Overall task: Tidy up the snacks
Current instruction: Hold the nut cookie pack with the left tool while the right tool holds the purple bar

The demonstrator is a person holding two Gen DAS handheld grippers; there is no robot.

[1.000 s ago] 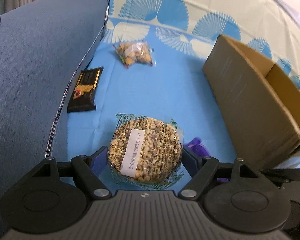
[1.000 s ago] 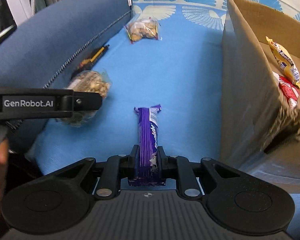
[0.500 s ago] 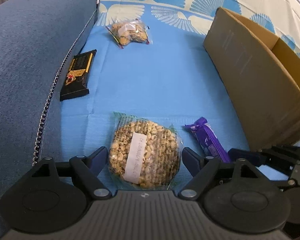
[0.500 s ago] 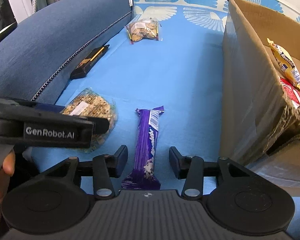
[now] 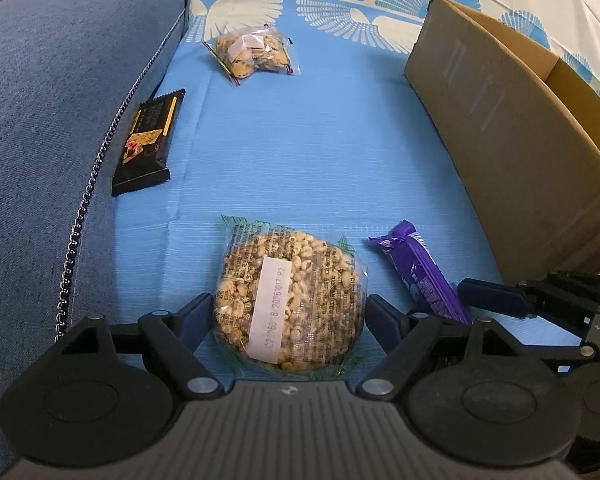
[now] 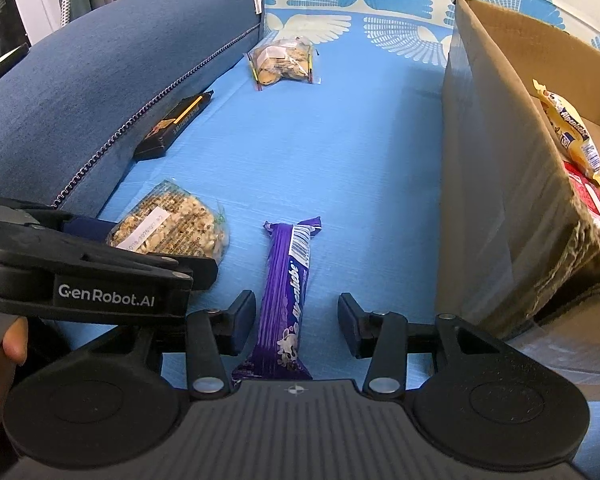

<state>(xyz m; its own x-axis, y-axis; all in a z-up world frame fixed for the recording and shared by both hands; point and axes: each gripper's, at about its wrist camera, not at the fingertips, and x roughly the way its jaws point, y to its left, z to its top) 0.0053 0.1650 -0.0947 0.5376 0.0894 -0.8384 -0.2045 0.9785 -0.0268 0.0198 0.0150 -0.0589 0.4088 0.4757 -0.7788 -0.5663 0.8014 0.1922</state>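
A round puffed-grain cake in a clear wrapper (image 5: 288,300) lies flat on the blue sheet (image 5: 308,152). It sits between the fingers of my left gripper (image 5: 290,316), which is open with its pads just beside the wrapper. A purple chocolate bar (image 6: 290,288) lies lengthwise on the sheet between the fingers of my right gripper (image 6: 296,320). That gripper is open, with a gap on both sides of the bar. In the left wrist view the purple bar (image 5: 420,272) shows to the right of the cake.
An open cardboard box (image 6: 492,184) stands on the right, holding a yellow packet (image 6: 568,132) and a red one (image 6: 586,196). A black bar (image 5: 148,144) lies by the blue cushion (image 5: 60,100), and a clear bag of nuts (image 5: 252,54) farther back. A hand (image 6: 4,352) shows at lower left.
My right gripper's jaws opened and let go of the purple bar, which now lies on the sheet. The left gripper and the grain cake sank lower in the right wrist view.
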